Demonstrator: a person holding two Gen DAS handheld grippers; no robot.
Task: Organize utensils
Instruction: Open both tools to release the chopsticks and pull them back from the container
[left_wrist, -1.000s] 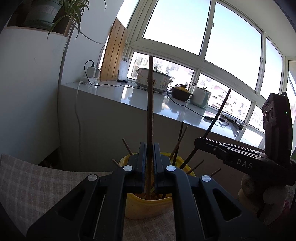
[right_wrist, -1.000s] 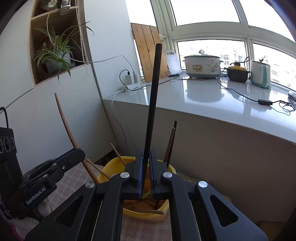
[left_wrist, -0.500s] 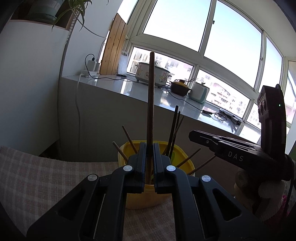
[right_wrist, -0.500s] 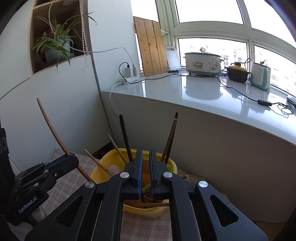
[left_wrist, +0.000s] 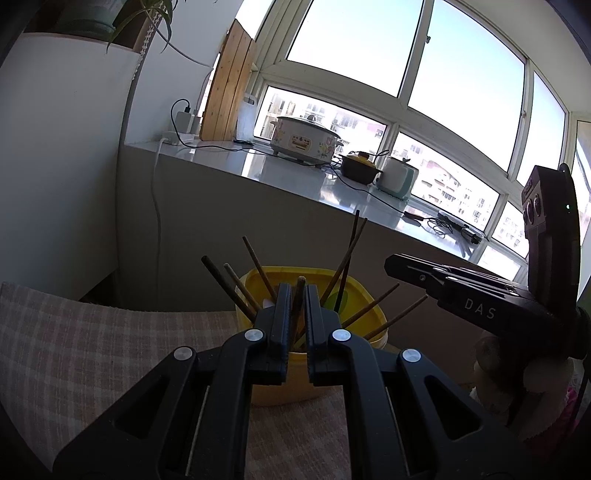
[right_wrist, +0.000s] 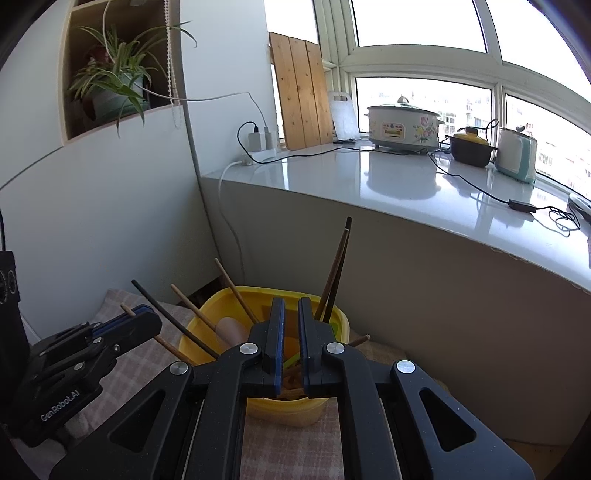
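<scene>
Your left gripper is clamped on a brown wooden chopstick: the stick stands between the two pads, its long axis close to upright, its top end just clear of the fingertips and its lower part running down into the yellow container. Your right gripper has its jaws drawn nearly together with only a narrow slot between the blue-edged pads; nothing shows in that slot, so it grips nothing. Both grippers point forward and somewhat downward at the container, the left one over its near rim, the right one likewise in its own view. The container sits on a checked cloth, just in front of a grey-white counter wall. Inside it the other chopsticks fan outward: a dark pair leans up and right, several wooden ones lean up and left, and two stick out low over the right rim. A dark chopstick slants up to the left past the rim in the right wrist view. A pale rounded utensil end rests inside against the left wall. What lies at the bottom is too shadowed to sort out.
</scene>
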